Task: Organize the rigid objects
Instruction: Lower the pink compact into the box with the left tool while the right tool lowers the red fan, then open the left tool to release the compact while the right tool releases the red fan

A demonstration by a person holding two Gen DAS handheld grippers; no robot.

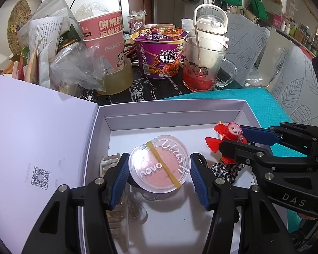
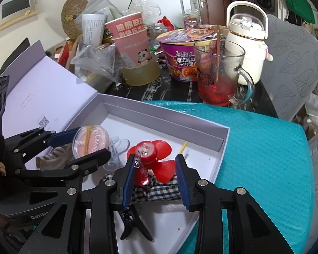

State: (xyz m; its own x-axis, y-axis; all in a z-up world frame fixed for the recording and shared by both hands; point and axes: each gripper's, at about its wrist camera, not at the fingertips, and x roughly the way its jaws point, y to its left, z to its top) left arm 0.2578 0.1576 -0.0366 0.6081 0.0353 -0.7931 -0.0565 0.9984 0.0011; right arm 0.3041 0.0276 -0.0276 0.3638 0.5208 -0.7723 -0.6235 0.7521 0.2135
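A round clear blush compact [image 1: 159, 165] with a yellow rubber band across it sits between the blue pads of my left gripper [image 1: 159, 174], which is shut on it above the floor of the open white box [image 1: 171, 103]. The compact [image 2: 91, 142] and left gripper [image 2: 79, 148] also show in the right wrist view. My right gripper [image 2: 155, 178] is shut on a red toy fan [image 2: 159, 158] with a small clear bulb, just over a black-and-white checked cloth piece [image 2: 159, 190] inside the box [image 2: 159, 110]. The right gripper [image 1: 235, 141] enters the left wrist view from the right.
In the box lie a black clip [image 2: 133, 222], clear plastic pieces [image 2: 118, 146], a yellow stick [image 2: 183, 147] and a beige clip [image 1: 110, 160]. Its lid [image 1: 31, 137] lies open at left. Behind stand a glass mug [image 1: 201, 63], noodle bowl [image 1: 159, 53], pink cups [image 1: 108, 38] and a tape roll [image 1: 116, 80]. A teal mat [image 2: 254, 148] lies at right.
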